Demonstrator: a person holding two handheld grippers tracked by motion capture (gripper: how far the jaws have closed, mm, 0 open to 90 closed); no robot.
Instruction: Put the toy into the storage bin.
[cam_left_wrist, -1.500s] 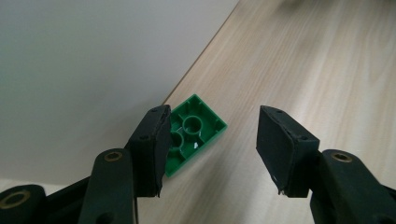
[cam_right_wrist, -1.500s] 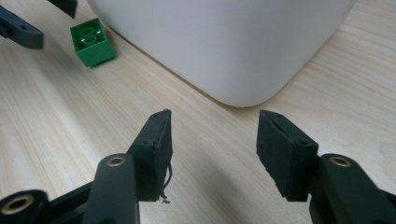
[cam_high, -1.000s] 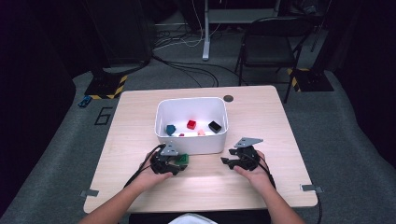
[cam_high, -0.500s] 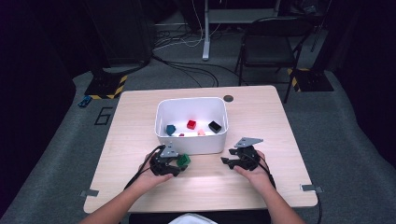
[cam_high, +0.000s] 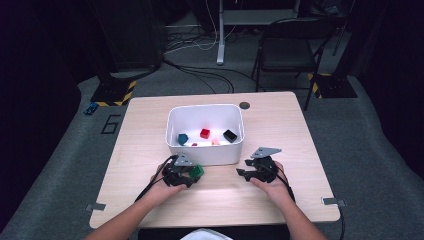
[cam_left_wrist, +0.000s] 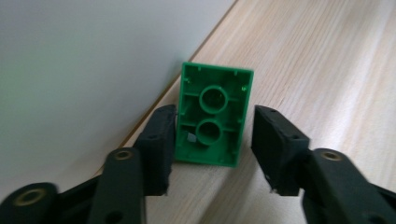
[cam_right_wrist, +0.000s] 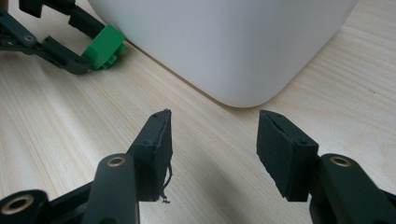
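The left gripper (cam_left_wrist: 212, 140) has just been closing its jaws around the green block (cam_left_wrist: 214, 120). One pad touches it, the other has a small gap, so it is not gripped yet. The block sits on the table (cam_high: 290, 130), just beside the white bin (cam_high: 172, 120). The right gripper (cam_right_wrist: 214, 151) waits open and empty.

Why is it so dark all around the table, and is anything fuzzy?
High view: light falls on the table and white bin while the floor fades to black. Left gripper view: the green brick is sharp, the bin wall a soft blur. Right gripper view: wood grain crisp, near tool parts softer.
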